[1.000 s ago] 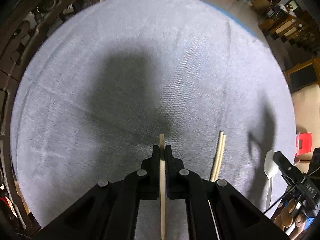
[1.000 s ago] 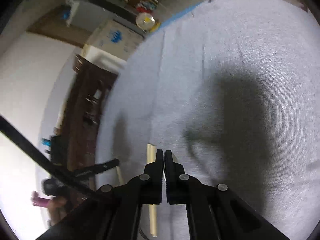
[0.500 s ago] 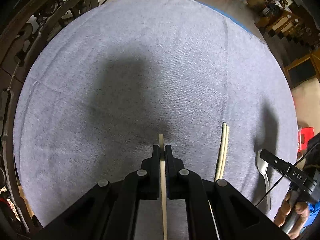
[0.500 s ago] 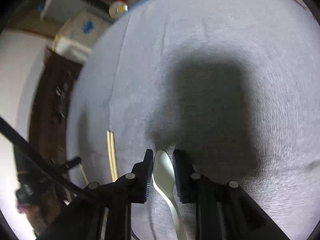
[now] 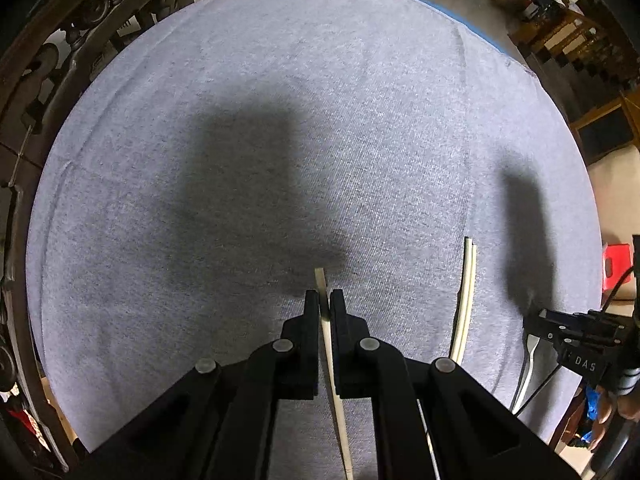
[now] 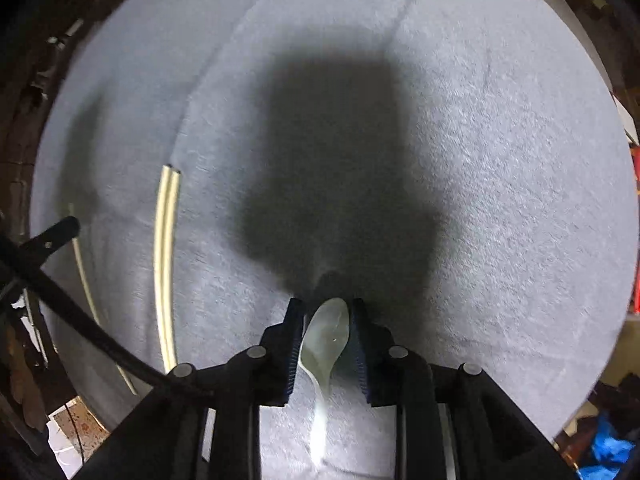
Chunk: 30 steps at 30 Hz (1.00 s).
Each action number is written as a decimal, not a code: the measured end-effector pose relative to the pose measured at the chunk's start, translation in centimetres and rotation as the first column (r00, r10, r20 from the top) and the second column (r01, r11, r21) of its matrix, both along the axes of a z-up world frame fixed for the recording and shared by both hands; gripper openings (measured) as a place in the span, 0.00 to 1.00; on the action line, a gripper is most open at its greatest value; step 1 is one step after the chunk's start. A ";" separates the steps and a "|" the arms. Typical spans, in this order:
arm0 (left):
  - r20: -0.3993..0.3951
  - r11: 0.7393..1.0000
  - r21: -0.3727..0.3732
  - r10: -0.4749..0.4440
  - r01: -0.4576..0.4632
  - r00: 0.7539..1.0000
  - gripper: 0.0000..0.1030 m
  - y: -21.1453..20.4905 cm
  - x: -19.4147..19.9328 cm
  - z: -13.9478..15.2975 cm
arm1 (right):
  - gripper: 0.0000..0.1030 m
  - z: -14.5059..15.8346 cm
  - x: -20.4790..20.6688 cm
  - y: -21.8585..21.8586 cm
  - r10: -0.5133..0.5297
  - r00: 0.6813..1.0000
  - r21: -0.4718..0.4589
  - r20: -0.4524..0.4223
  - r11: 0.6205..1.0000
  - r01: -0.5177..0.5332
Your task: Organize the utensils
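My left gripper (image 5: 324, 298) is shut on a pale chopstick (image 5: 334, 380) that runs back between the fingers, just above the grey cloth. A pair of chopsticks (image 5: 466, 296) lies side by side on the cloth to its right, also in the right wrist view (image 6: 167, 264). My right gripper (image 6: 326, 308) is open, its jaws standing either side of the bowl of a white spoon (image 6: 325, 340) lying on the cloth. The spoon's handle (image 5: 527, 372) and the right gripper (image 5: 560, 330) show in the left wrist view.
The round table is covered by a grey cloth (image 5: 280, 120). A carved dark wooden chair (image 5: 52, 60) stands at its left edge. Wooden furniture (image 5: 568, 32) and a red object (image 5: 616, 266) are beyond the right edge. The left gripper (image 6: 52, 236) appears at the right wrist view's left.
My right gripper has opened, swung over the spoon and come down around its bowl. The left gripper has stayed shut on its chopstick, shifting only slightly.
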<state>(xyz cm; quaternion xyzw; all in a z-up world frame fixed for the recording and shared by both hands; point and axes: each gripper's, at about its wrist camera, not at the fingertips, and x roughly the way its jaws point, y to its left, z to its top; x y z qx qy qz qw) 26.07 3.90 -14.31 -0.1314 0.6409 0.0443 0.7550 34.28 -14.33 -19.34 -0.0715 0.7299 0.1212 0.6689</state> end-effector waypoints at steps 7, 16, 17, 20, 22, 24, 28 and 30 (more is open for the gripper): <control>-0.047 0.999 -0.043 -0.011 0.009 0.999 0.05 0.6 1.0 0.6 | 0.36 1.2 -0.3 0.1 0.011 1.000 -0.027 -0.008 1.000 -0.011; -0.065 1.000 -0.026 -0.005 0.004 0.998 0.05 0.1 1.9 -0.9 | 0.24 -0.8 -1.0 1.7 0.050 0.999 -0.075 -0.015 0.996 -0.051; -0.066 1.000 -0.026 -0.005 0.004 0.998 0.05 0.1 1.9 -1.0 | 0.24 -0.7 -1.1 1.8 0.056 0.998 -0.069 -0.007 0.996 -0.056; -0.064 1.000 -0.024 -0.007 0.006 0.998 0.05 -0.4 1.4 -0.7 | 0.24 -0.5 -1.3 2.1 0.064 0.998 -0.048 0.022 0.997 -0.063; -0.061 1.000 -0.029 -0.006 0.004 0.998 0.05 -0.4 1.4 -0.7 | 0.24 -0.2 -1.6 1.8 0.056 0.998 -0.019 0.036 0.998 -0.055; -0.056 0.999 -0.035 -0.006 0.004 0.998 0.05 -0.4 1.4 -0.6 | 0.24 0.4 -2.0 1.4 0.043 0.997 0.023 0.058 0.999 -0.044; -0.040 0.999 -0.040 -0.015 0.014 0.999 0.05 -0.7 1.2 0.4 | 0.24 1.3 -2.8 0.5 0.018 0.996 0.090 0.085 0.996 -0.025; -0.031 0.999 -0.045 -0.019 0.018 0.999 0.05 -0.7 1.1 1.0 | 0.24 1.9 -2.7 -0.5 0.003 0.995 0.116 0.101 0.993 -0.015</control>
